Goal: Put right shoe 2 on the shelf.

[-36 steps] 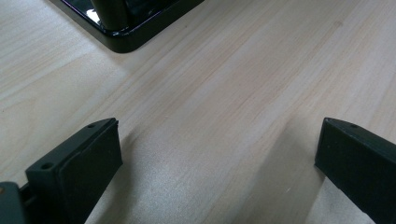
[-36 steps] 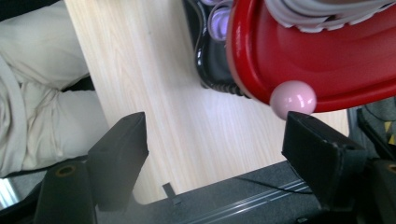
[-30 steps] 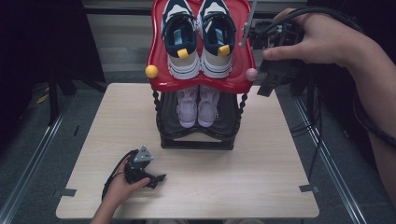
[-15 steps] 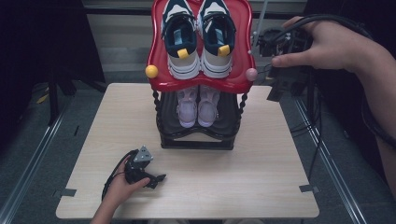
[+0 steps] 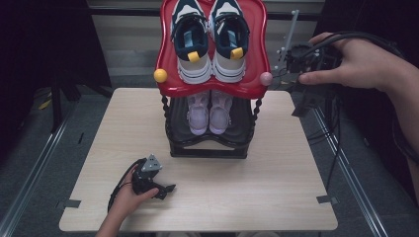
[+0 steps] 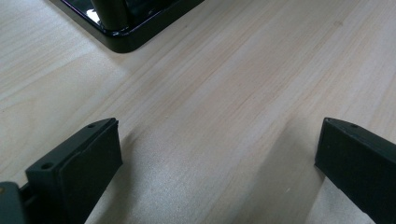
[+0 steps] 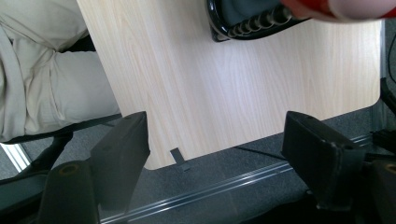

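Observation:
A two-tier shoe rack stands at the back middle of the table. Its red top shelf (image 5: 257, 84) carries a pair of navy and white sneakers (image 5: 212, 39), and a pair of pale lilac shoes (image 5: 210, 111) sits on the black lower shelf (image 5: 242, 123). My left gripper (image 5: 167, 189) rests on the table near the front left, a hand around it. Its jaws stand wide open over bare wood (image 6: 215, 135), and the rack's black base corner (image 6: 119, 35) lies ahead of them. My right gripper (image 5: 305, 98) hangs in the air right of the red shelf. It points down, open and holding nothing (image 7: 215, 121).
The light wooden table (image 5: 276, 197) has bare room in front of and beside the rack. In the right gripper view the rack base (image 7: 247, 23), the table's rounded corner and the person's beige trousers (image 7: 42, 70) lie below. Metal rails (image 5: 29, 163) and grey floor border the table.
My right gripper has moved right and a little down, away from the red shelf's edge. The left gripper and all the shoes have stayed put.

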Available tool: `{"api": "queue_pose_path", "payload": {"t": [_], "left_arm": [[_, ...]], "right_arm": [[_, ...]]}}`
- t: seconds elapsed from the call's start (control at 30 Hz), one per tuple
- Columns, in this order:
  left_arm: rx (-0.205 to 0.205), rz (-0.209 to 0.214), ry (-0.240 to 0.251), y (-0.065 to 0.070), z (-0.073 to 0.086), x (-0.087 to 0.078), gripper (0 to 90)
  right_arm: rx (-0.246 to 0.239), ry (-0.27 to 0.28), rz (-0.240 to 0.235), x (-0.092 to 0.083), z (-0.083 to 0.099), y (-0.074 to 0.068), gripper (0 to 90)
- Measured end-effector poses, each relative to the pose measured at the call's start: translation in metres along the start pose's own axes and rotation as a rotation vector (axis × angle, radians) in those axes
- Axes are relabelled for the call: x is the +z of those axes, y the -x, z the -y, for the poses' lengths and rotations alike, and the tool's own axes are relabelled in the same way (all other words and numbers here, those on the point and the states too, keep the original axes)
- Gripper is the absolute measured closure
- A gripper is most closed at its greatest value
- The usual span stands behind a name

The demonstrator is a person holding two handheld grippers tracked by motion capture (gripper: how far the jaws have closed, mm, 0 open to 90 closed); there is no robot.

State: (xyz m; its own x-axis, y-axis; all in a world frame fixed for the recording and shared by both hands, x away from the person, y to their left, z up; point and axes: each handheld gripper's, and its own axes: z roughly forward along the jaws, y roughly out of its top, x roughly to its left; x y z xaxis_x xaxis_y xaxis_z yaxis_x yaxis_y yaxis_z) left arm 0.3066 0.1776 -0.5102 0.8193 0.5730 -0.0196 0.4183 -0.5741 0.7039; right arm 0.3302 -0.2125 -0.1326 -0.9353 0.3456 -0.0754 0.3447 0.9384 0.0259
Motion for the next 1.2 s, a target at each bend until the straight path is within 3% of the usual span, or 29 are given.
{"api": "queue_pose_path", "payload": {"t": [0.87, 1.2], "left_arm": [[0.003, 0.004, -0.009, 0.000, 0.000, 0.000, 0.0], [0.000, 0.005, -0.001, 0.000, 0.000, 0.000, 0.0]], "right_arm": [[0.017, 0.023, -0.016, 0.066, 0.030, -0.007, 22.6], [0.006, 0.045, -0.014, 0.079, 0.037, -0.012, 22.6]]}}
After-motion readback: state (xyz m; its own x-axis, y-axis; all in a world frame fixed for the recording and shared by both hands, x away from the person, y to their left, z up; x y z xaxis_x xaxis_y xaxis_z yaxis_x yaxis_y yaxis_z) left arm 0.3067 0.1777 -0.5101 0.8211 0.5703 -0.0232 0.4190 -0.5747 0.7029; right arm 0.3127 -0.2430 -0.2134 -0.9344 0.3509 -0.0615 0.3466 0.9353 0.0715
